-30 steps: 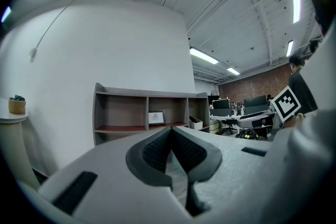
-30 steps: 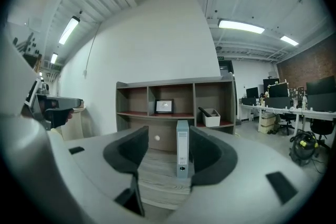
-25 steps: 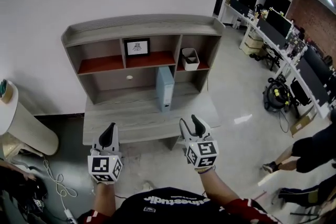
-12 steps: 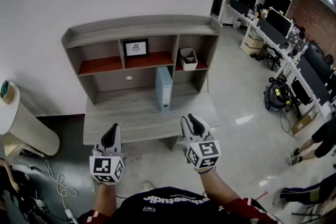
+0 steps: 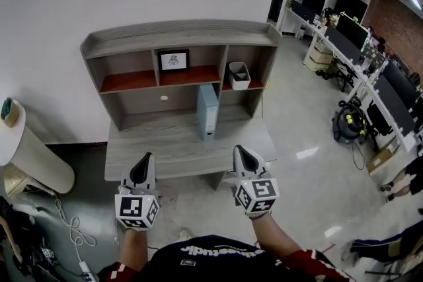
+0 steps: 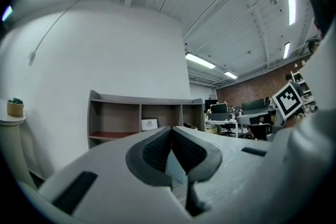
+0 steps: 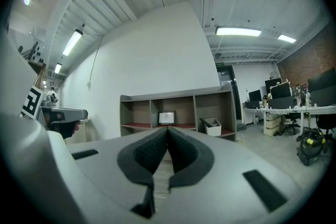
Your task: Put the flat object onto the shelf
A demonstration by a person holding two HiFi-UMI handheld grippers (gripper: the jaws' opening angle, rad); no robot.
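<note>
**Both tools closed and empty, blue file upright on the bench**

The left tool (image 5: 146, 158) and the right tool (image 5: 238, 150) are held level, side by side, at the near edge of the grey wooden bench (image 5: 152, 145). The left tool's dark pads meet, with nothing between them. The right tool's jaws have just been closing and now meet at the tips, also on nothing.

The task's thing, a light blue flat file box (image 5: 207, 112), stands upright at the back of the bench, well apart from both tools. It sits under the divider between the middle and right compartments of the grey wooden shelf unit (image 5: 178, 31). In the left gripper view only a sliver of it shows behind the pads. In the right gripper view the jaws cover it.

A small black-framed picture (image 5: 173, 61) stands in the middle compartment, its print too small to read. A white bin (image 5: 239, 74) sits in the right one, and its contents cannot be made out. A cream round side table (image 5: 30, 155) is cut off at the head view's left edge.
</note>
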